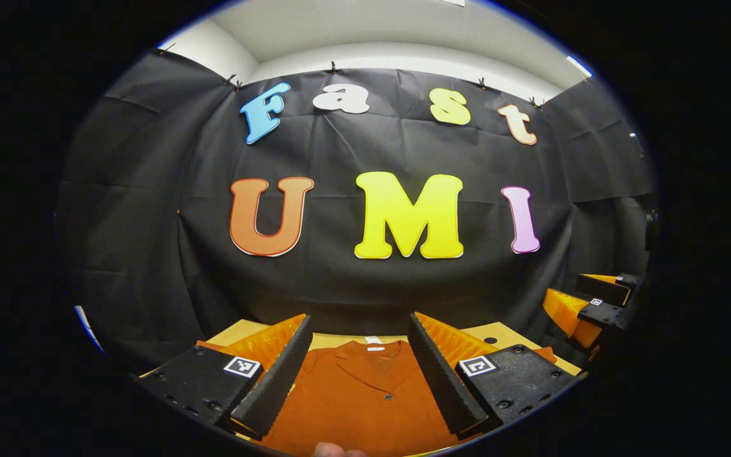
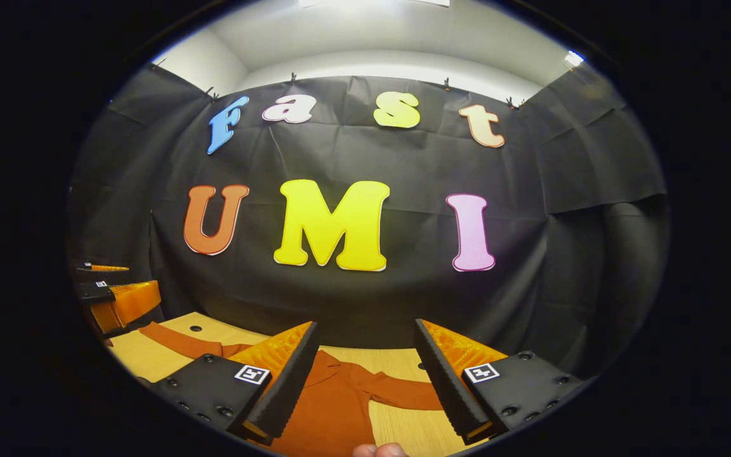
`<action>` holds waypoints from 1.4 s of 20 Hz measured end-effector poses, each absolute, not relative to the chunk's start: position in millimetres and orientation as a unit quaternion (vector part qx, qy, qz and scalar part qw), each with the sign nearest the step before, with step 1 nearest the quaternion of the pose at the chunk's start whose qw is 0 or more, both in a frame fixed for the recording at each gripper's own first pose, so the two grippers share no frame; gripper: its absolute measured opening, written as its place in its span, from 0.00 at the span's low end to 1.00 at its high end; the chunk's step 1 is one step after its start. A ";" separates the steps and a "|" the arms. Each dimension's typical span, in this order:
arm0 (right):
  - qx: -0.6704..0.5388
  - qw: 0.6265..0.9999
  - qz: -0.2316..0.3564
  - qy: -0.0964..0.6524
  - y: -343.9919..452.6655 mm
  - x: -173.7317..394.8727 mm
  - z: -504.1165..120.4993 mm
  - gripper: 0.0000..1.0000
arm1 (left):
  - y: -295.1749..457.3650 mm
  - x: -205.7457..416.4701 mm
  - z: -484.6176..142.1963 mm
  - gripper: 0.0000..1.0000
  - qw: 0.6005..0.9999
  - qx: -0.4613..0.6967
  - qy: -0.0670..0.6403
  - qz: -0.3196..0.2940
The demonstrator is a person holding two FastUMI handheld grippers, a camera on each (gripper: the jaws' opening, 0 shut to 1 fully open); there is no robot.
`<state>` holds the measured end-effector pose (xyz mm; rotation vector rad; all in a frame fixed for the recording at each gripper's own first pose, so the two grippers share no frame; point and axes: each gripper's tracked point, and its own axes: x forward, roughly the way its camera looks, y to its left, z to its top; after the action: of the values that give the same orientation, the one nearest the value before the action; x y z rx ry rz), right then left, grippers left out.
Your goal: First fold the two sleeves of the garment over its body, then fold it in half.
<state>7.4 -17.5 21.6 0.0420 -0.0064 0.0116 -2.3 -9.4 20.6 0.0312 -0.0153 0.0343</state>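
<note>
Both sleeves are lying unfolded; rust-orange shirt (image 1: 365, 397) is lying flat on the wooden table (image 2: 143, 358). Left gripper (image 1: 360, 374) and right gripper (image 2: 365, 381) are hovering, fingers apart, gripping nothing. All folds remaining.

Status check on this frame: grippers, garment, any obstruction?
Left gripper open, above the collar. Right gripper open, over the garment. Garment flat on the table, sleeves spread, unfolded. Nothing in the way.

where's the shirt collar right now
In the left gripper view the collar sits at the far end of the rust shirt on the wooden table, centred between the left tool's open fingers, toward the black cloth wall.
</note>
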 end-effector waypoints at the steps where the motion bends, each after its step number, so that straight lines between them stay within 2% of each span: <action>1: 0.032 0.999 0.006 -0.004 -19.0 7.8 24.9 0.95 | -10.5 -1.9 21.8 0.97 1.000 0.016 -0.009 0.018; 5: 0.045 0.999 0.000 -0.008 -27.7 10.4 31.2 0.95 | -19.4 0.6 26.8 1.00 1.000 0.017 -0.017 0.014; 6: 0.042 0.999 -0.001 -0.006 -30.0 12.0 30.1 0.95 | -20.9 1.0 26.3 0.97 1.000 0.016 -0.015 0.012; 8: 0.043 0.999 -0.002 -0.003 -32.6 13.7 29.7 0.95 | -22.6 3.2 25.9 1.00 1.000 0.012 -0.012 0.012; 10: 0.043 0.999 -0.002 -0.001 -32.2 14.1 28.9 0.95 | -25.9 4.3 22.9 0.97 1.000 0.009 -0.008 0.009; 14: 0.039 0.999 -0.004 0.009 -37.0 15.2 24.6 0.94 | -27.7 3.9 19.0 1.00 1.000 0.011 -0.002 0.008; 28: 0.045 0.998 -0.027 0.032 -62.3 15.1 9.2 0.95 | -36.9 5.8 10.4 0.98 1.000 0.013 0.008 0.000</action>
<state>15.1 -62.3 9.2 0.0898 0.0635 -0.0544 5.8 -36.9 10.4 0.0255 0.0156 0.0006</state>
